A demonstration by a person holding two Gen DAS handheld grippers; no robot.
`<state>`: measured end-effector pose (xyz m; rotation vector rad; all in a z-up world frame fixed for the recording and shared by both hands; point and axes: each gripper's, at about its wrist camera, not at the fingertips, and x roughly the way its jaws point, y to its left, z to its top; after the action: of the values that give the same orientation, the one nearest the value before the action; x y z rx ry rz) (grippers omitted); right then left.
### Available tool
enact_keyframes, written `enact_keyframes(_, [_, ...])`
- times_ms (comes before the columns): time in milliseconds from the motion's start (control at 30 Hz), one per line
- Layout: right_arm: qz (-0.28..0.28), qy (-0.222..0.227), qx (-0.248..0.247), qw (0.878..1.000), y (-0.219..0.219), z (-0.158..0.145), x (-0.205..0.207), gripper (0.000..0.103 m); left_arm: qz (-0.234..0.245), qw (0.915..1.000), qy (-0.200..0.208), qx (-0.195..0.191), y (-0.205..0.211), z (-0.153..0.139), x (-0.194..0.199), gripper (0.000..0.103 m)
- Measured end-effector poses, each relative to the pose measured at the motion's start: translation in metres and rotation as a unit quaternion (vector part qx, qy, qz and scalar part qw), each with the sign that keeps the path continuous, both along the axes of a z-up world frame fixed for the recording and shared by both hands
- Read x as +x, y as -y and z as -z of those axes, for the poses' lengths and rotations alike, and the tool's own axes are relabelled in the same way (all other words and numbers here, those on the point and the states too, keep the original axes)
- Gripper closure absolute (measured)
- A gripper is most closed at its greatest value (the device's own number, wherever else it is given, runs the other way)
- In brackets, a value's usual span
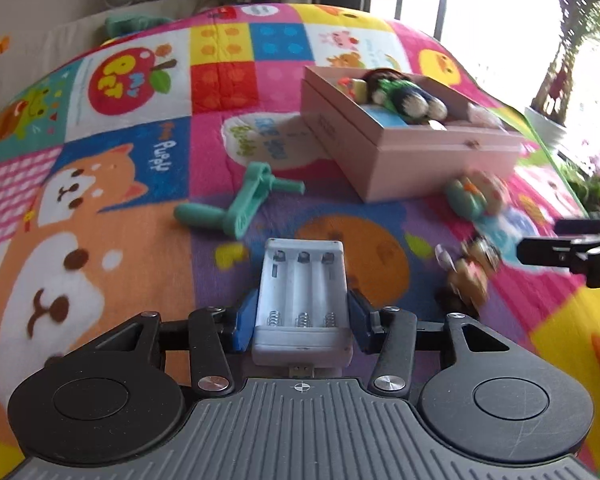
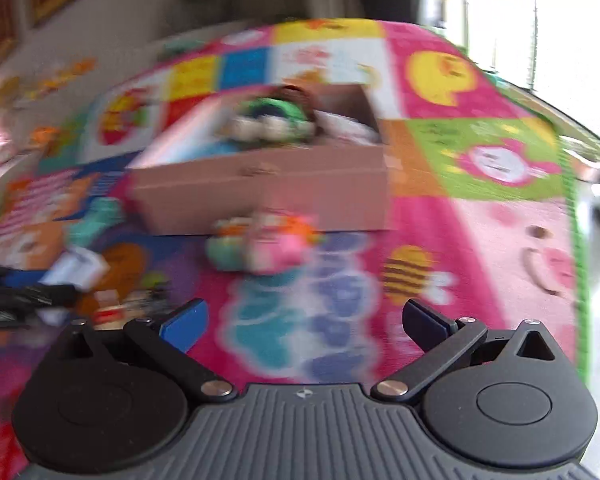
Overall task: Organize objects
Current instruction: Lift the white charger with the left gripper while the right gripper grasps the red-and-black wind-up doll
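My left gripper [image 1: 302, 320] is shut on a white battery holder [image 1: 302, 300], its empty slots facing up, held above the colourful play mat [image 1: 100, 200]. A pink box [image 1: 400, 152] lies ahead to the right, holding a black and green plush toy [image 1: 400, 92]. My right gripper [image 2: 304, 320] is open and empty over the mat; its view is blurred. The pink box [image 2: 268, 192] lies ahead of it, with a pink and teal toy [image 2: 260, 248] in front. The right gripper also shows at the right edge of the left wrist view [image 1: 572, 248].
A teal crank-shaped toy [image 1: 244, 200] lies on the mat left of the box. A round teal and pink toy [image 1: 476, 196] and a small brown toy [image 1: 468, 276] lie to the right. Potted plants [image 1: 556, 92] stand beyond the mat's right edge.
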<state>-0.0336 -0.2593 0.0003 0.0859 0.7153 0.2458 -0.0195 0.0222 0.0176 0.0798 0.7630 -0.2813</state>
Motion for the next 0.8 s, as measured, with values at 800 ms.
enact_keyframes(800, [-0.101, 0.018, -0.083, 0.991, -0.047, -0.038, -0.025, 0.038, -0.018, 0.9997, 0.011, 0.009, 0.004, 0.002, -0.012, 0.050])
